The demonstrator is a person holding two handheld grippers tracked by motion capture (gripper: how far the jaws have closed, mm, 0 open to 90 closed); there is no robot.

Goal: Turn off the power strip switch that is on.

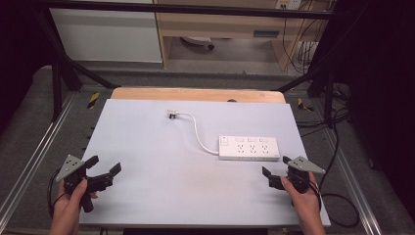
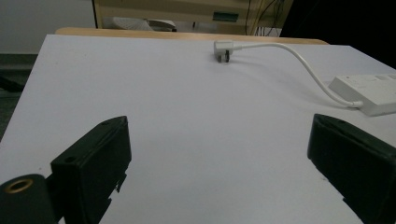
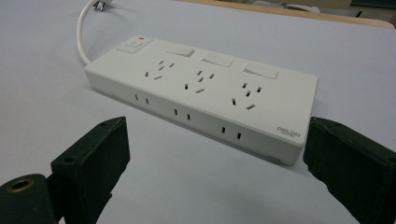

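Observation:
A white power strip (image 1: 249,148) (image 3: 205,91) lies flat on the pale table (image 1: 161,161), right of centre. Its white cable (image 1: 198,132) (image 2: 308,70) curves back to a plug (image 1: 172,115) (image 2: 222,50) resting near the far middle. My left gripper (image 1: 103,169) (image 2: 219,158) hovers open over the near left corner, nothing between its jaws. My right gripper (image 1: 273,171) (image 3: 215,163) is open just in front of the strip's right end, jaws apart and holding nothing. The strip (image 2: 369,91) sits at the right edge of the left gripper view.
A wooden board edge (image 1: 195,94) runs along the table's far side. Black frame bars (image 1: 58,73) stand at both back corners. Loose cables (image 1: 337,196) trail off the right side. A cabinet (image 1: 220,29) stands behind the table.

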